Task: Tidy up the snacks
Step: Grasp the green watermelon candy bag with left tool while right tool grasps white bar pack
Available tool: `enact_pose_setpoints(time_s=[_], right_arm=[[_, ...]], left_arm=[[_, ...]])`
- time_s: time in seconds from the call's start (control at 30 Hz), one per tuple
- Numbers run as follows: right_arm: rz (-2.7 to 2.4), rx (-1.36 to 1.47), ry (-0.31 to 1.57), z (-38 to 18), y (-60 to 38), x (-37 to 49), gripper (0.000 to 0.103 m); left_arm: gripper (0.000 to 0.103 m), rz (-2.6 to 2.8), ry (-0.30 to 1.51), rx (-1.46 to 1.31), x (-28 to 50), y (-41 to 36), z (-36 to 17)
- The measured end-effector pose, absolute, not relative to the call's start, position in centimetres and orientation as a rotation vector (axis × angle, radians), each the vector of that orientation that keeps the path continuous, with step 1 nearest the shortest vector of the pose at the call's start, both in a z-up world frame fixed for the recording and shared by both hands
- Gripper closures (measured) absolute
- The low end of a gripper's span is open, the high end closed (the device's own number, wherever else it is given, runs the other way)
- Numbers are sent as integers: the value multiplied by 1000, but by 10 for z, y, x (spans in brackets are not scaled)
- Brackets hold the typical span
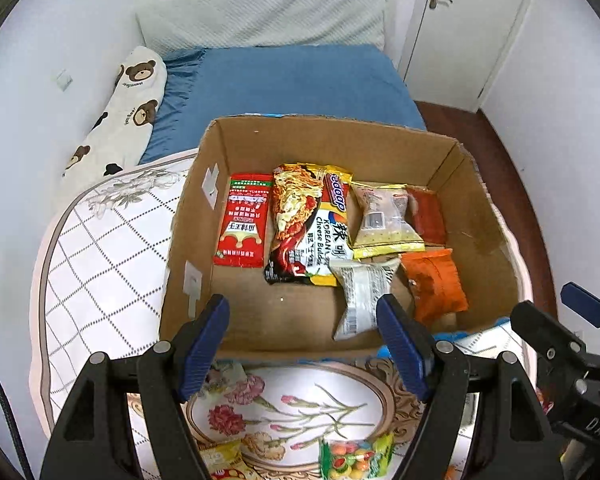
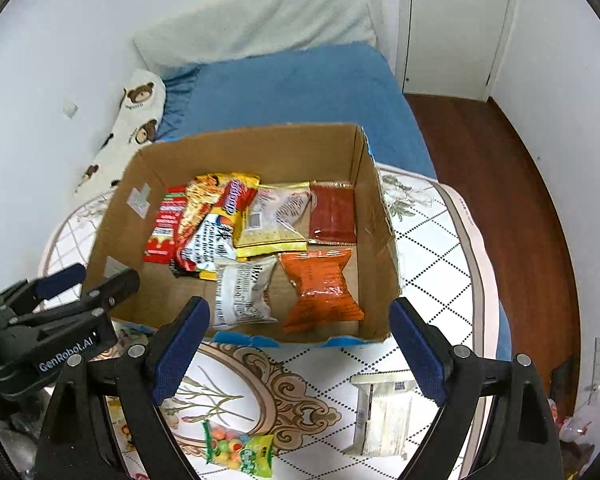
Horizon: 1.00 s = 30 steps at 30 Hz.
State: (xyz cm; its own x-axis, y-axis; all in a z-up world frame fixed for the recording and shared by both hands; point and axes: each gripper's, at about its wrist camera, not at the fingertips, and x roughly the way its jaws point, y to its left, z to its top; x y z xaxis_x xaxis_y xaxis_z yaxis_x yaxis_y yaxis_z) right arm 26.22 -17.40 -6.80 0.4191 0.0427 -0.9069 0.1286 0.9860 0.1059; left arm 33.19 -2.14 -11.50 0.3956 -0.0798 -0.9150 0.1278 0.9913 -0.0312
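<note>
Nearest, a bag of coloured candy balls (image 2: 238, 450) and a white packet (image 2: 384, 414) lay on the floral quilt (image 2: 432, 248) of the bed, before both grippers. The left gripper (image 1: 302, 336) and the right gripper (image 2: 300, 344) hovered with jaws wide and holding nothing. Beyond them sat the cardboard box (image 2: 380, 216), with an orange packet (image 2: 320, 288), a noodle bag (image 1: 306, 226) and a red sachet (image 1: 242, 220) lying inside.

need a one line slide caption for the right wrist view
Open right claw hovers before a cardboard box of snacks; candy bag and white packet wait outside.
</note>
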Motion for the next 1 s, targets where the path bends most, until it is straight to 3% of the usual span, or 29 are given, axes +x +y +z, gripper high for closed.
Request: enact_pose_setpoints(time_s=[0.27, 0.53, 0.63, 0.87, 1.0], right_arm=[[-44, 238, 1116, -58, -176, 223, 10], [-107, 337, 1261, -118, -214, 174, 10], [-137, 364, 1329, -147, -230, 158, 10], [-187, 370, 1403, -177, -259, 130, 10], [-192, 361, 1424, -186, -260, 132, 10]], left_arm=[[28, -175, 1200, 17, 293, -15, -114], [28, -270, 1435, 76, 242, -36, -187], [28, -387, 1452, 217, 218, -61, -207], [28, -604, 1345, 869, 154, -121, -252], [28, -608, 1336, 1029, 146, -136, -278]])
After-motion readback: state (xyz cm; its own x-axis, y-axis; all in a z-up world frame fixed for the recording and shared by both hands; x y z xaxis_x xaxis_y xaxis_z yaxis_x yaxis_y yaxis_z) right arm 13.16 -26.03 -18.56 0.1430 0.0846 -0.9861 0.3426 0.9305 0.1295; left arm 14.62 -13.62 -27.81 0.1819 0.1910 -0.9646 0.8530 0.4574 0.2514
